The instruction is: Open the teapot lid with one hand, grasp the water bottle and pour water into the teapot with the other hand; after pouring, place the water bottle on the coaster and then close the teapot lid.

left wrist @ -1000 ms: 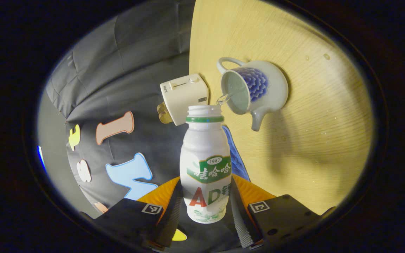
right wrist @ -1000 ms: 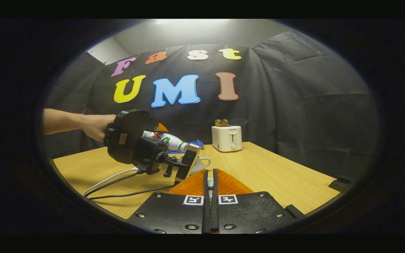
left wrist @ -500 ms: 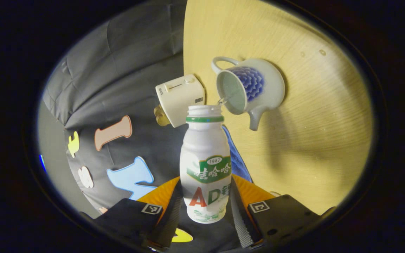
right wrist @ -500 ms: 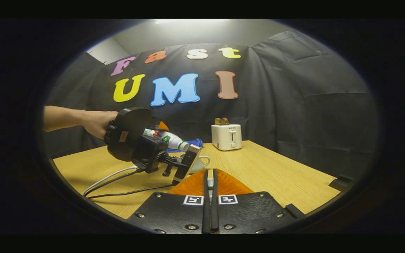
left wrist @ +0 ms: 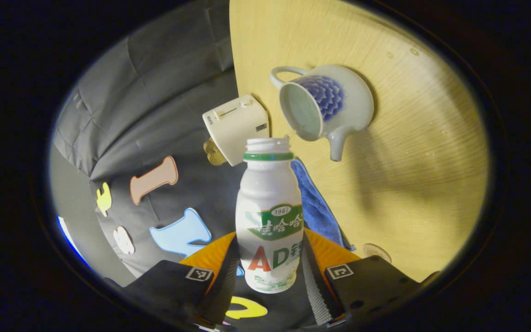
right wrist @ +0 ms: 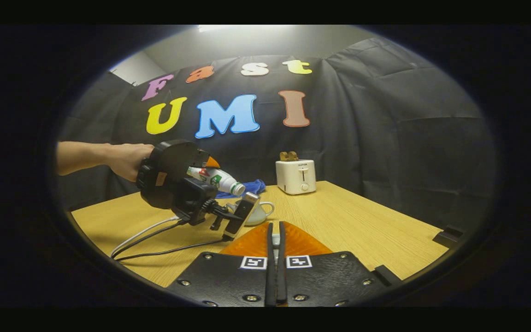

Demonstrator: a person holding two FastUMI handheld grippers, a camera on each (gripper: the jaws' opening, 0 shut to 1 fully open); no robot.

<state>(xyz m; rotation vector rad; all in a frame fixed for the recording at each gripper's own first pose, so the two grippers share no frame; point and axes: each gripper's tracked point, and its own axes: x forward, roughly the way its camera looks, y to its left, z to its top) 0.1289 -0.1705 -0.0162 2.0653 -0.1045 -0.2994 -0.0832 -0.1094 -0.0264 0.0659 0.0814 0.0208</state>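
Observation:
My left gripper [left wrist: 270, 258] is shut on a white water bottle [left wrist: 270, 216] with a green collar and no cap, held tilted mouth-first toward the teapot. The white teapot [left wrist: 339, 106] with a blue flower pattern stands on the wooden table [left wrist: 408, 152], lidless. Only a tiny drip hangs at the bottle's mouth. In the right gripper view the bottle [right wrist: 217, 179] slants down over the teapot [right wrist: 260, 213]. My right gripper [right wrist: 274, 240] has its fingers nearly together on a thin white piece, apparently the lid. A round tan coaster [left wrist: 376, 252] lies near my left gripper.
A white toaster [left wrist: 235, 127] [right wrist: 296, 176] with toast stands at the table's back edge. A blue cloth [left wrist: 316, 207] lies between it and the coaster. A hand [right wrist: 125, 161] holds the left gripper, whose cables [right wrist: 155, 240] trail over the table. Water drops [left wrist: 414, 50] dot the wood.
The stream from the bottle into the teapot has thinned to a drip. The bottle has drawn back and up from the teapot a little. The right gripper has barely moved.

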